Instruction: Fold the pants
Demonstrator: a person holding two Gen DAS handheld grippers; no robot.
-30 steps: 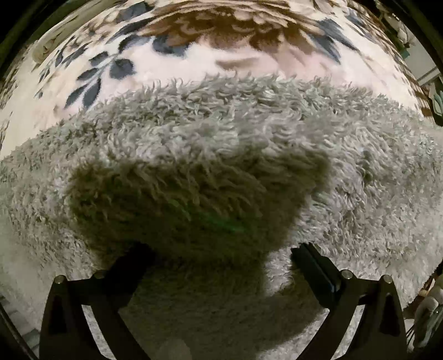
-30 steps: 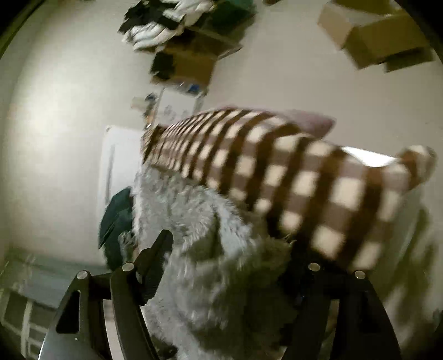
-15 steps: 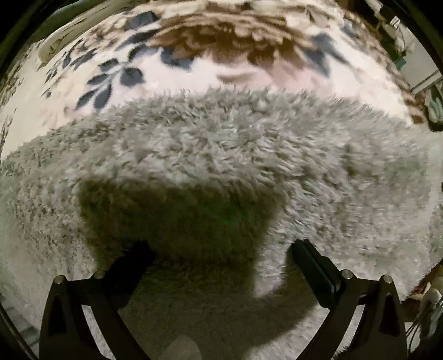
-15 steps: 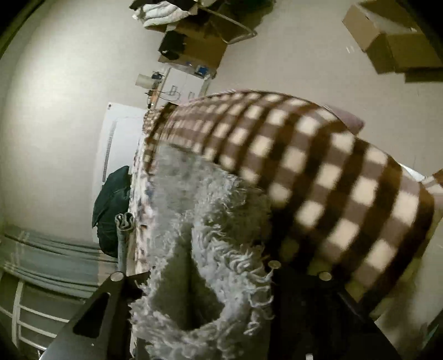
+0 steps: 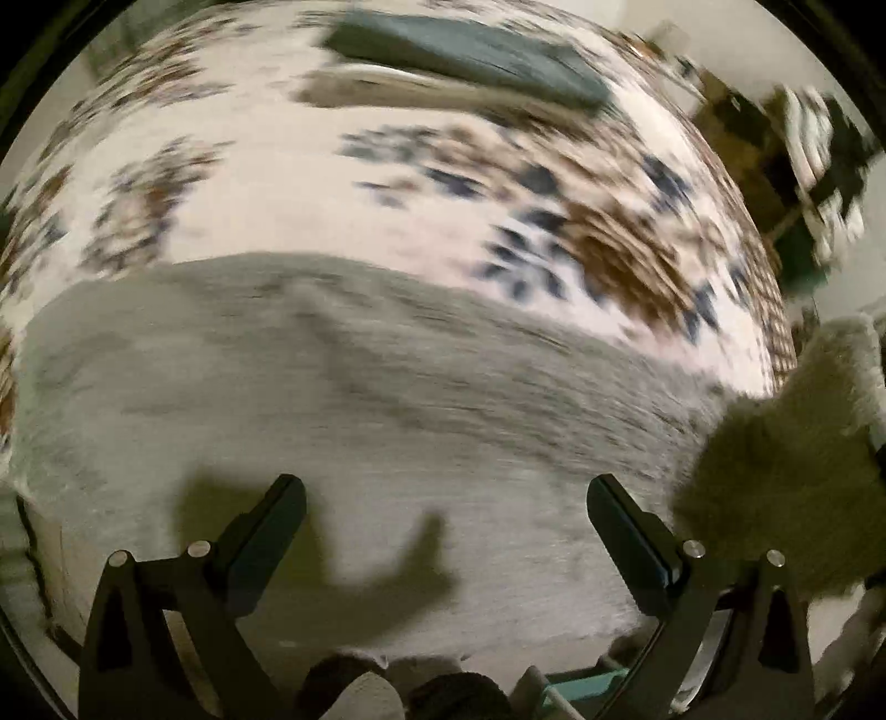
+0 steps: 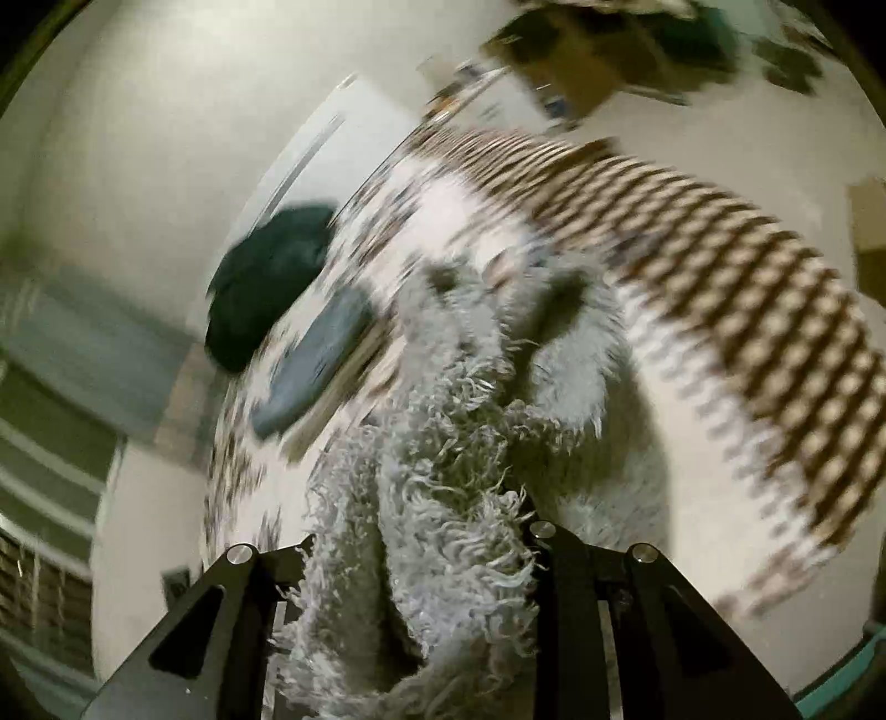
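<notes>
Shaggy grey fleece pants [image 5: 343, 399] are spread flat across the lower half of the left wrist view, on a floral blanket [image 5: 310, 183] printed in cream, brown and navy; heavy motion blur throughout. A folded dark teal garment [image 5: 470, 52] is seen at 12 o'clock on the blanket. The left gripper [image 5: 443, 515] is held low over the pants, fingers wide apart, nothing between them; its shadow is cast on the pile. A raised clump of the pants is seen at 3 o'clock. In the right wrist view, long curly fleece [image 6: 443, 498] is pinched between the right gripper [image 6: 421, 554] fingers, closed tight on it, lifted above the bed. A brown-and-cream checked blanket [image 6: 747, 310] is seen at 2 o'clock.
</notes>
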